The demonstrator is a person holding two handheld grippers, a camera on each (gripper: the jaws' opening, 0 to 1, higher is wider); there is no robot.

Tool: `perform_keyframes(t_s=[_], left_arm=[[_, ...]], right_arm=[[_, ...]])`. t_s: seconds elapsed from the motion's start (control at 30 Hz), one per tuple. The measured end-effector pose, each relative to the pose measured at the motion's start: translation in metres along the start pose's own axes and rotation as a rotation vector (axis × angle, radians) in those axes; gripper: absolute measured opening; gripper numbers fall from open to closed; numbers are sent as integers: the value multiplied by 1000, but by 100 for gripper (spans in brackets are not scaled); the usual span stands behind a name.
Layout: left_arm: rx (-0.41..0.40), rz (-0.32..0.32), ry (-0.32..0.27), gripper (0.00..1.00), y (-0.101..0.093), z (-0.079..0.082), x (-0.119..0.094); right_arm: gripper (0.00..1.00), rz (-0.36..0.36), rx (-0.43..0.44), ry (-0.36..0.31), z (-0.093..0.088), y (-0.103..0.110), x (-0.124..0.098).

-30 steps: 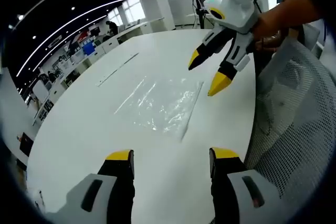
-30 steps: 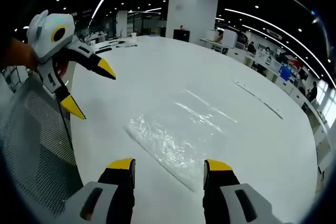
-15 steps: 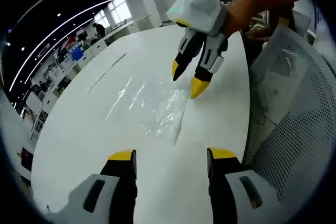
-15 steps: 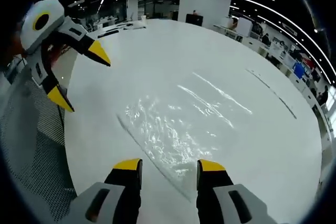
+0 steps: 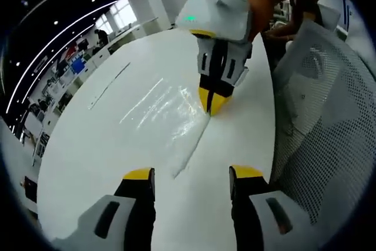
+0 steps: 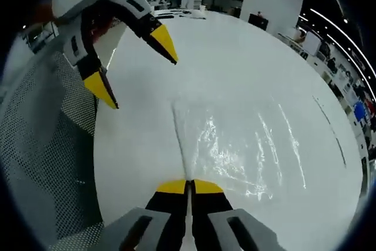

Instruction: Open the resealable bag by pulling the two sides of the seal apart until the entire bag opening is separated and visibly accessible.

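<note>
Pinching bag edge (image 6: 187, 163): right tongs (image 6: 188, 187) (left tongs (image 5: 189, 174) agape)

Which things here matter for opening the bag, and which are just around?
Job:
- resealable bag, flat on the table
- right gripper, fingers shut on the bag's edge
- left gripper, open, off the bag

Around:
- white table
- mesh chair

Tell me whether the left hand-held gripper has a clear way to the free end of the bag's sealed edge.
Probably yes. The left hand-held gripper is open and bare table lies before it, while the right hand-held gripper is shut on the bag at the far end.
</note>
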State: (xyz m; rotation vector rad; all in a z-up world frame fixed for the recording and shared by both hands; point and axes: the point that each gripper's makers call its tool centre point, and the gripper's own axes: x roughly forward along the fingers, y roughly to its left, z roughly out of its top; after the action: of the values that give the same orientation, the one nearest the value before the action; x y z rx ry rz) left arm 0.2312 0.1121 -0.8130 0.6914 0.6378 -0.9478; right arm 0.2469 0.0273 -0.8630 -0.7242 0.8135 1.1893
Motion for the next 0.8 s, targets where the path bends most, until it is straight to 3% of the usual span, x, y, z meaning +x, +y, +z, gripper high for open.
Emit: perform_keyframes(t_s=[0.17,0.3,0.43,0.7,0.8], left_arm=[[46,-9,9,47,-1,0,2],[54,-32,-16,42,-6,2,2],[148,-37,-3,31,-12,-3,0],[185,-38,-29,10,-10,-1,-4],[182,-40,-35,8,-7,0,-4]], right_arm=[[0,44,-106,4,-2,18,-7],[0,116,-173,-48,8,38,-18],[0,136,-157,-50,11,41,-29],[0,156,-169,-52,17,40,-43],[0,158,-180,-66,19,40,-47]])
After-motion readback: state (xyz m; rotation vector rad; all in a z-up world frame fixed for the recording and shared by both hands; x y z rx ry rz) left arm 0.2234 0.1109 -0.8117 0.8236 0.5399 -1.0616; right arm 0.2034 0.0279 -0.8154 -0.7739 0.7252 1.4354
